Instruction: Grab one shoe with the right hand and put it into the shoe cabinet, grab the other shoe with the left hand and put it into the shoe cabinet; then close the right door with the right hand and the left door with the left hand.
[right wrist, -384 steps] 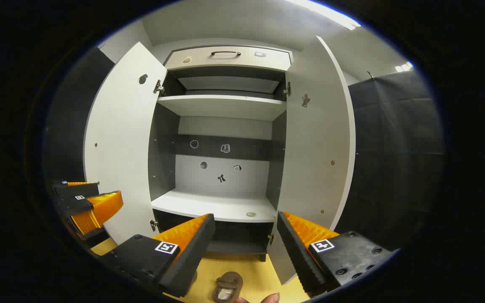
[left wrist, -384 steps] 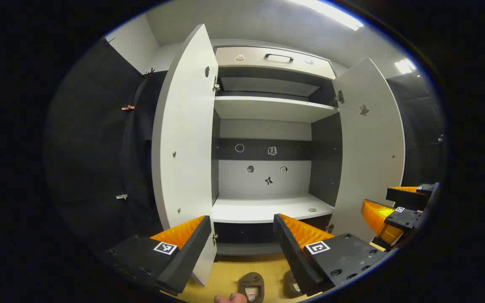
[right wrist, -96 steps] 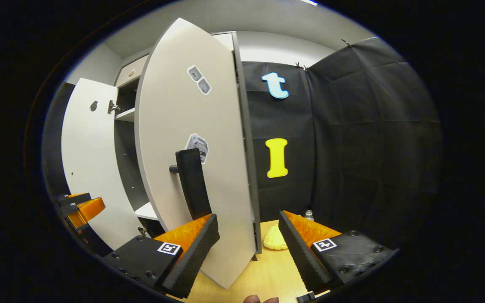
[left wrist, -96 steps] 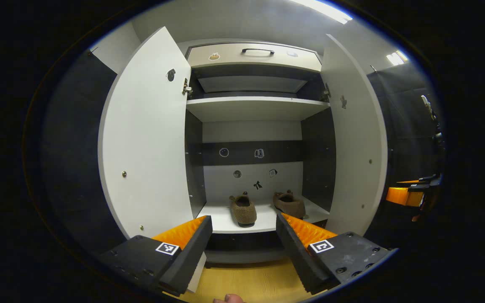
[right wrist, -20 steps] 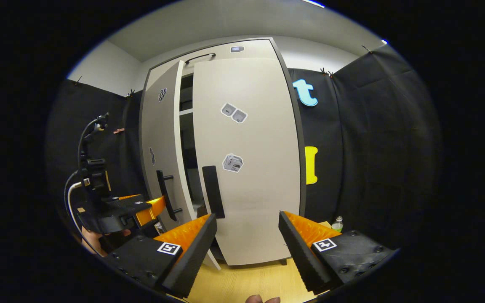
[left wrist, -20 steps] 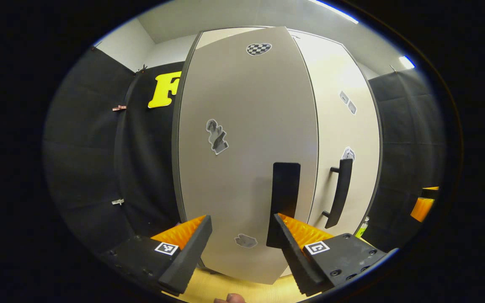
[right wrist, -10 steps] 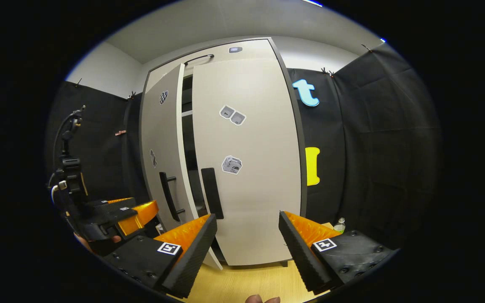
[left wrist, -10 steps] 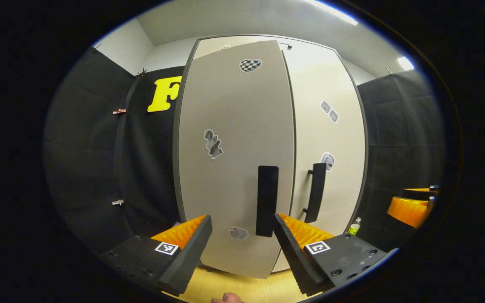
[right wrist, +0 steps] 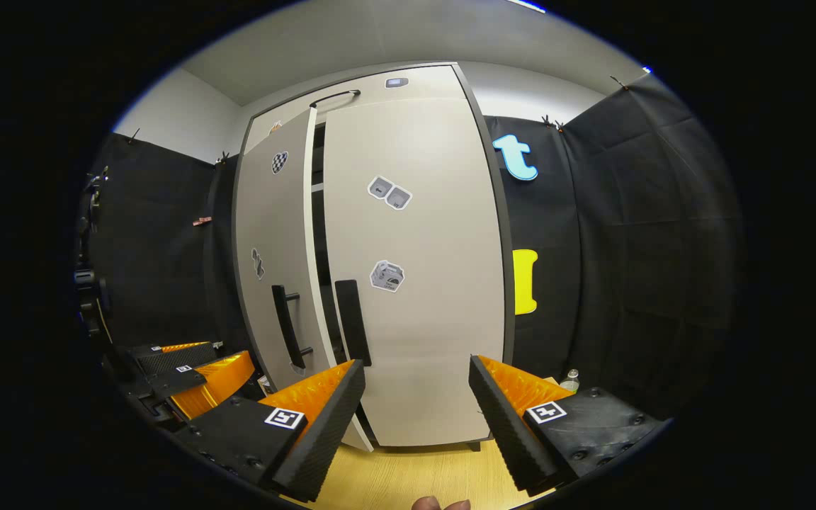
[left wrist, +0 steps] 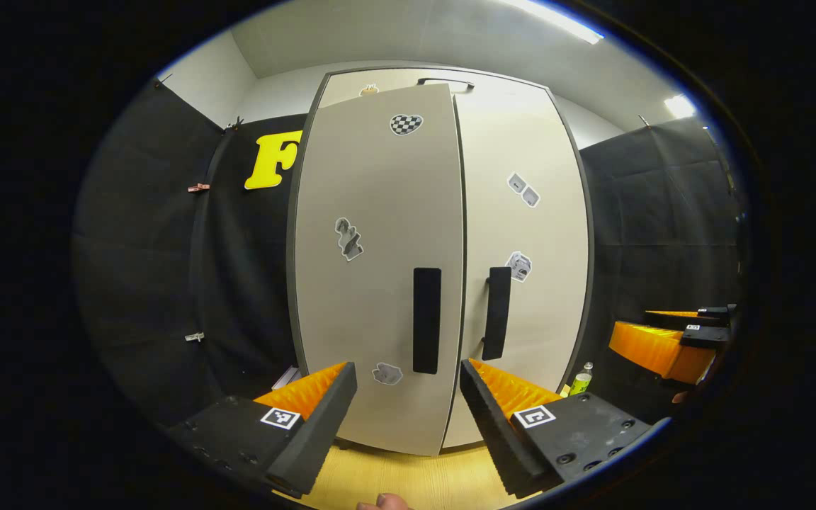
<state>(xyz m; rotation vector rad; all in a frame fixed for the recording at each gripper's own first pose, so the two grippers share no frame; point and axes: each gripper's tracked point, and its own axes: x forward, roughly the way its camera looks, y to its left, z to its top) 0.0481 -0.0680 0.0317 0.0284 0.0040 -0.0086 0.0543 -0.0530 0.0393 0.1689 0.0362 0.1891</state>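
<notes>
Nearest, the left hand-held gripper (left wrist: 408, 411) and the right hand-held gripper (right wrist: 416, 411) both stood apart and empty before the tall pale-grey shoe cabinet (right wrist: 408, 78). Its right door (right wrist: 415, 269) sat flush; the left door (right wrist: 270, 262), with its black bar handle (right wrist: 287, 326), remained slightly ajar. Left unpushed, it could swing back. The shoes were hidden behind the doors.

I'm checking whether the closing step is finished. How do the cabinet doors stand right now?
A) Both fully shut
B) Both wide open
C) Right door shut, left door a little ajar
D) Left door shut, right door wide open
C: in the right gripper view the right door sits flush, while the left door stands off it with a dark gap between them.
</notes>
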